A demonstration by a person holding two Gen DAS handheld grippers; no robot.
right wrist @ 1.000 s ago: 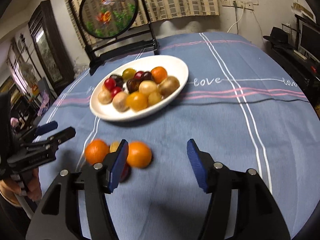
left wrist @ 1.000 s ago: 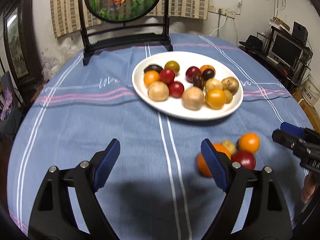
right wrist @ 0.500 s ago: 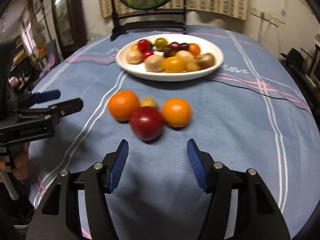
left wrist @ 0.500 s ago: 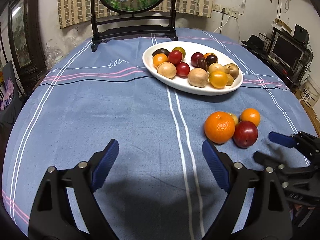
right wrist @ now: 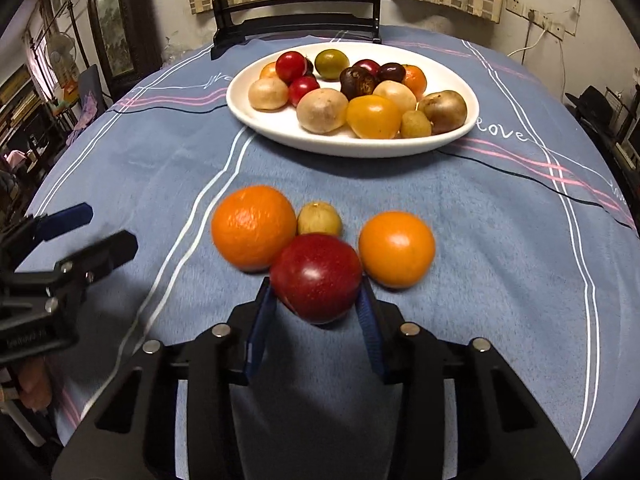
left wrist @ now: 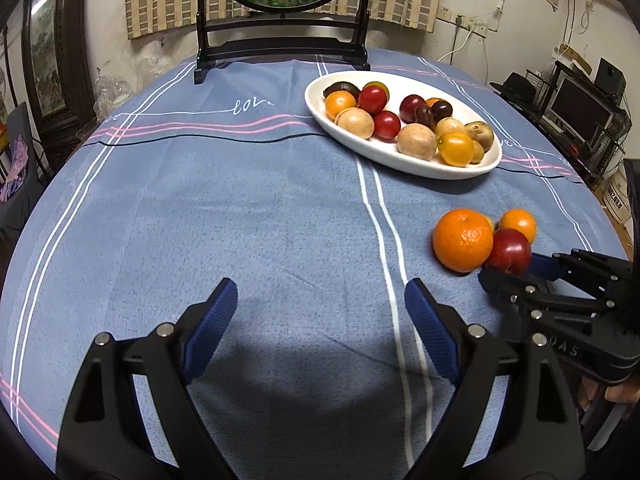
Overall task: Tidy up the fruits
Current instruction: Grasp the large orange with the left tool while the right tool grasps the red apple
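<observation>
1. Fruits are split between two places: most sit heaped on the white oval ceramic plate (right wrist: 352, 146) at 12 o'clock on the round table, and four lie loose on the blue striped cloth (left wrist: 260, 216) nearer the person.
2. Half a second ago the right gripper (right wrist: 316, 312) stood open and short of the loose group; now its blue ribbed pads (right wrist: 260, 320) have closed in on either side of the glossy dark-red plum-like fruit (right wrist: 316, 276), touching it or all but touching it. I judge the grasp to be just forming, with the lift to the plate next.
3. The left gripper (left wrist: 320, 320) has backed off toward 6 o'clock over the past second and hangs wide open over bare cloth, holding nothing.
4. Around the red fruit, the large dimpled orange (right wrist: 254, 232) sits at 10 o'clock and appears to touch it, the small dull yellow-green round fruit (right wrist: 319, 219) at 12 o'clock, and the smaller smooth orange fruit (right wrist: 396, 249) at 2 o'clock.
5. The red skin is smooth and shiny, so it may slip between the pads; the orange's pebbled rind should grip better. The cloth looks soft and napped, which should slow any rolling if neighbours get nudged.
</observation>
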